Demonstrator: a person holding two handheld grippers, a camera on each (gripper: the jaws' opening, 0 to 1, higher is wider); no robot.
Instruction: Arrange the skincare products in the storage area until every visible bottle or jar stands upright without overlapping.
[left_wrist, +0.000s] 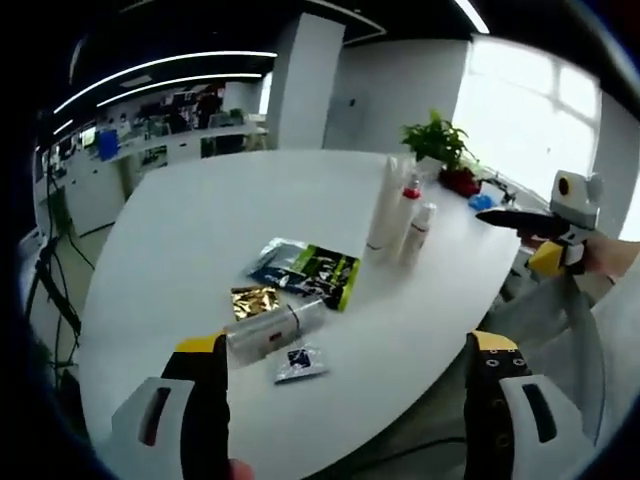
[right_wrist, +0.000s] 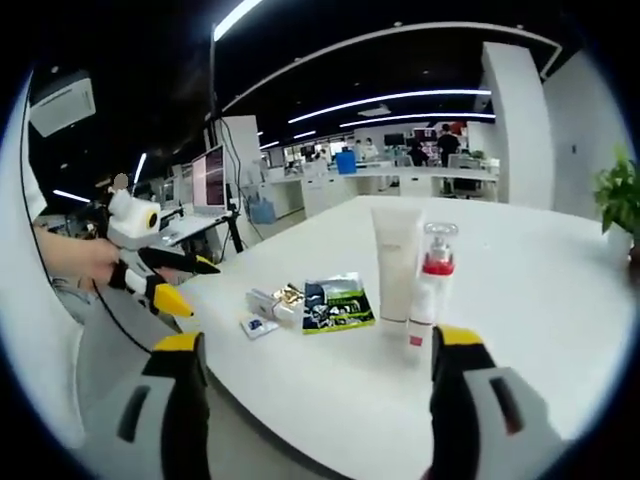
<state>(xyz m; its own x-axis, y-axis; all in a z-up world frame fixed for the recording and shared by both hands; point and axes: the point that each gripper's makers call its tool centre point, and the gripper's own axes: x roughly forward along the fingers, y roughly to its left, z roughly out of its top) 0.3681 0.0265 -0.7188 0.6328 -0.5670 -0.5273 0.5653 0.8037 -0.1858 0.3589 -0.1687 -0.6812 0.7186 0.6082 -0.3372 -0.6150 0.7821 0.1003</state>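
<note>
On the white office table (left_wrist: 200, 230), upright bottles (left_wrist: 400, 215) cluster near the far edge; one tube (left_wrist: 272, 333) lies flat nearer us. We hold left gripper (left_wrist: 350, 400) and right gripper (right_wrist: 320, 400) spread, empty, approaching.

Both views look from off the near edge of the white desk (left_wrist: 200, 230), at middling range. They share the upright bottles (right_wrist: 415, 270) and flat packets (left_wrist: 300, 275); the right gripper view sits lower, facing the office.
</note>
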